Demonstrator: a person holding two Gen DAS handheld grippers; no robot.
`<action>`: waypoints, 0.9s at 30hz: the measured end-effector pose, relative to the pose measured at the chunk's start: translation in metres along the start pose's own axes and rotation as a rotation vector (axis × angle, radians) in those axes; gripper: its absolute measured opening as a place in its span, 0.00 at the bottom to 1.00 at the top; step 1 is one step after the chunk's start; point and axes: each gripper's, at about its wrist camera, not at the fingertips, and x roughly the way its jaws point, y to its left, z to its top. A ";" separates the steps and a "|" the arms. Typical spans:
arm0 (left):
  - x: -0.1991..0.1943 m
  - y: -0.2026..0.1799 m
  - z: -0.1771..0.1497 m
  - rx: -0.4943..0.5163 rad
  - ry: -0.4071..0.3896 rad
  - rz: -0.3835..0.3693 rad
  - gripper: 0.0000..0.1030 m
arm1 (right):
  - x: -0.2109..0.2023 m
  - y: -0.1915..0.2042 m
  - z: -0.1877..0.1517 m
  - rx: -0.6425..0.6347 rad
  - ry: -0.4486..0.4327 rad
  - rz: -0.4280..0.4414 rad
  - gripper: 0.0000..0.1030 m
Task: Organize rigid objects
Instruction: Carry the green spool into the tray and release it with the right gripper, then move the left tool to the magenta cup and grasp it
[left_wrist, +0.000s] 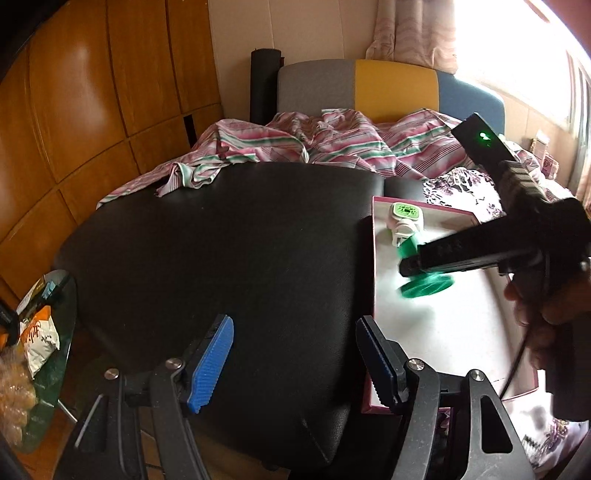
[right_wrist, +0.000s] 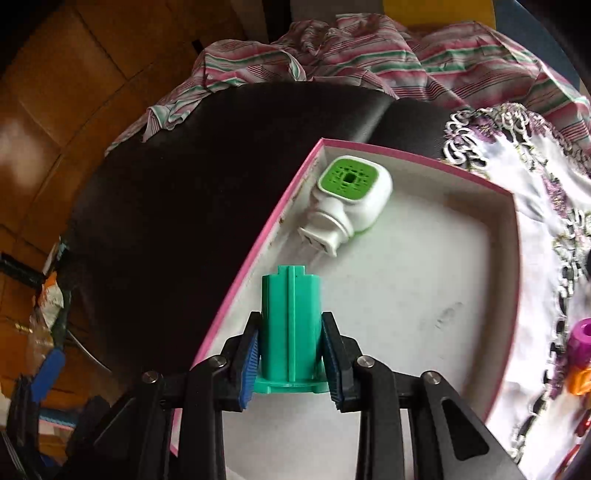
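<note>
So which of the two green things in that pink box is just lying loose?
The white plug-in gadget with the green top, lying by the pink box's far corner. The teal spool sits between the right gripper's jaws.

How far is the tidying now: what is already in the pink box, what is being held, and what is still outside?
Done: the white and green plug-in device lies in the pink box. In hand: the right gripper holds a green plastic spool above the box floor, not yet set down. The left gripper is open and empty. Left: a purple piece and an orange piece lie outside on the patterned cloth.
</note>
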 end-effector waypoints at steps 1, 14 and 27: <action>0.001 0.001 -0.001 -0.006 0.003 0.002 0.68 | 0.004 0.000 0.002 0.012 0.000 0.008 0.35; 0.001 0.003 -0.006 -0.021 0.004 -0.019 0.72 | -0.044 -0.030 -0.019 0.097 -0.171 0.016 0.42; -0.005 -0.029 -0.008 0.058 0.011 -0.103 0.76 | -0.089 -0.086 -0.068 0.147 -0.235 -0.167 0.43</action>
